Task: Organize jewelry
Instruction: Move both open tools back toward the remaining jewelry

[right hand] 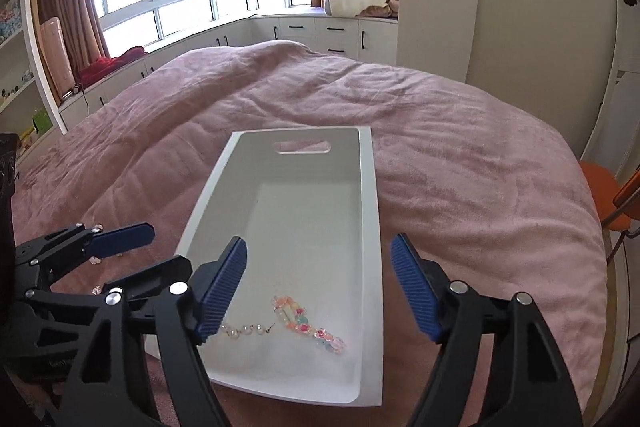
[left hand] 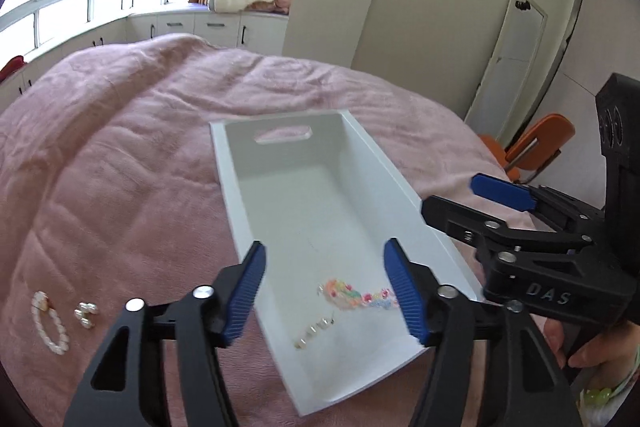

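A white bin (left hand: 240,195) (right hand: 372,227) lies on the pink bedspread. In it lie a colourful bead bracelet (left hand: 356,295) (right hand: 304,323) and a short pearl piece (left hand: 314,333) (right hand: 248,330). A pearl bracelet (left hand: 48,323) and a small pearl piece (left hand: 86,315) lie on the bedspread left of the bin. My left gripper (left hand: 324,291) is open and empty above the bin's near end. My right gripper (right hand: 320,287) is open and empty over the bin; it also shows in the left wrist view (left hand: 452,193).
The pink bedspread (left hand: 140,147) (right hand: 460,147) covers the bed. An orange chair (left hand: 532,147) (right hand: 612,195) stands to the right of the bed. White cabinets (right hand: 320,31) run under the windows beyond it.
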Demonstrator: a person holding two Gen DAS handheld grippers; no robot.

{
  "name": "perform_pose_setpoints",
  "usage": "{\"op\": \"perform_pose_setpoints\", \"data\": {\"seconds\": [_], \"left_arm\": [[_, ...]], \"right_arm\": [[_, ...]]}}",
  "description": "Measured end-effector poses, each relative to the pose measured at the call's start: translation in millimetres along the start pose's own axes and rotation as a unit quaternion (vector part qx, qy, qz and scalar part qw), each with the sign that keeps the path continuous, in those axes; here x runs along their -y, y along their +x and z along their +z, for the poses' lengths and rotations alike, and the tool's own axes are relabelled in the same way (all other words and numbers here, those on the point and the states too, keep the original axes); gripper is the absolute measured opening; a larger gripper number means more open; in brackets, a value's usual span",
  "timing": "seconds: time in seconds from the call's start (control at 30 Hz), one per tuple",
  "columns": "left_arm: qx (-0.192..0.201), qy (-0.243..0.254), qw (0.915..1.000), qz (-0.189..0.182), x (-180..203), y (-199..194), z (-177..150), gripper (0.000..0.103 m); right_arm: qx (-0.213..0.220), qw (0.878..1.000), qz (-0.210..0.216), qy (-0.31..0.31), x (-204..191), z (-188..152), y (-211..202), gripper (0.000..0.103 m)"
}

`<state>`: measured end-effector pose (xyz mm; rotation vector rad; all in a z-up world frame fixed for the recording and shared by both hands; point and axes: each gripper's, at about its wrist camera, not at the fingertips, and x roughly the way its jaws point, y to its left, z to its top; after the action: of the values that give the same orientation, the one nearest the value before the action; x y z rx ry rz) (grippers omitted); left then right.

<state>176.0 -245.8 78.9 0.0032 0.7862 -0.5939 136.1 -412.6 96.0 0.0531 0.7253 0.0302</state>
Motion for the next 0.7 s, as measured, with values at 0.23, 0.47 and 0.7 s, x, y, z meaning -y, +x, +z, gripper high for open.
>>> {"op": "perform_pose_setpoints", "data": {"seconds": [0.23,0.47,0.7], "left_arm": [[0.052,0.022,0.9981,0.025,-37.0,-76.3,12.3,0.09],[0.071,0.031,0.9927,0.093,-101.0,-133.6,-15.3,0.092],[0.054,0.005,0.9886,0.141,-164.3,-138.8,-70.2,0.092]], "right_arm": [[0.019,0.998,0.013,-0.051,-41.9,25.4,-32.8,0.087],[0.042,0.979,0.02,-0.197,-115.0,-0.2,-48.8,0.096],[0.027,0.937,0.136,-0.321,-200.8,-45.9,-27.3,0.095]]}}
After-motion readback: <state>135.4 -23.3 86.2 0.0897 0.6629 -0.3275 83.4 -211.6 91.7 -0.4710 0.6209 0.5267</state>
